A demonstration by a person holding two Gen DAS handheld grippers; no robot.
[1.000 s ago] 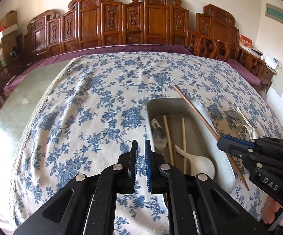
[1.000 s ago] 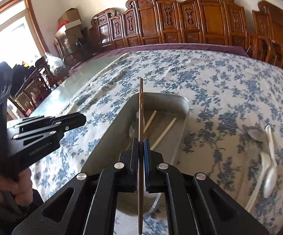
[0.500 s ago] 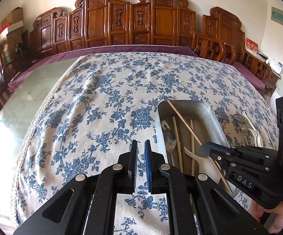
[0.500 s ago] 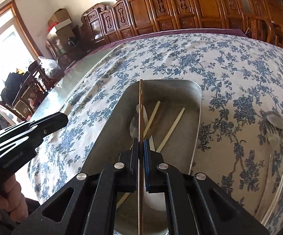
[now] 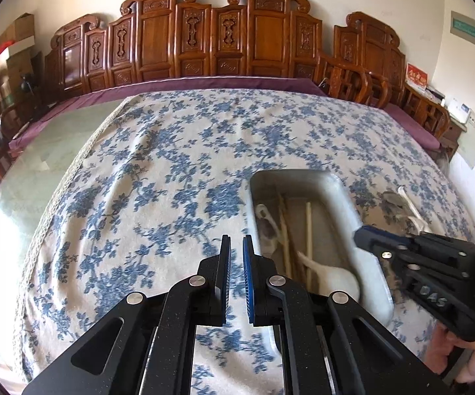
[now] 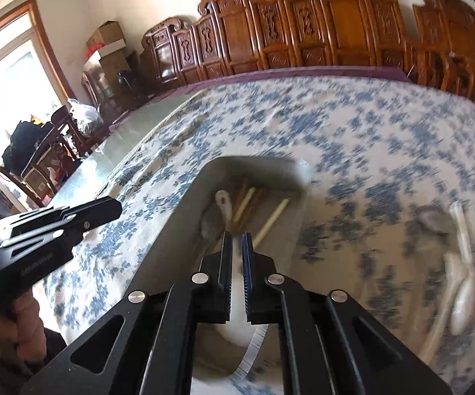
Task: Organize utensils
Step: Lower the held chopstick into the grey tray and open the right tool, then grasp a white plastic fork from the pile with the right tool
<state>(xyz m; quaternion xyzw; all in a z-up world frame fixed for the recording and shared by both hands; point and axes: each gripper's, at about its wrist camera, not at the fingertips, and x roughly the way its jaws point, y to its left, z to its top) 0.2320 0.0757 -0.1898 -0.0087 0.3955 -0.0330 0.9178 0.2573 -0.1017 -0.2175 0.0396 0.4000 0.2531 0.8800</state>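
- The long reddish-brown chopstick pinched in the right gripper [image 6: 236,240] a second ago is gone from its fingers, which now stand nearly pressed together with nothing between them, above the near end of the tray
- The left gripper [image 5: 236,243] hovers over the blue-flowered cloth on the bench [image 5: 158,177], fingers likewise almost together and empty
- The rectangular grey metal tray [image 5: 342,197] holds pale wooden chopsticks [image 5: 309,227], a white ceramic spoon [image 5: 333,276] and a metal spoon [image 5: 265,227]
- More spoons [image 6: 461,263] lie on the cloth to the right of the tray, blurred
- The right gripper's body reads "DAS"
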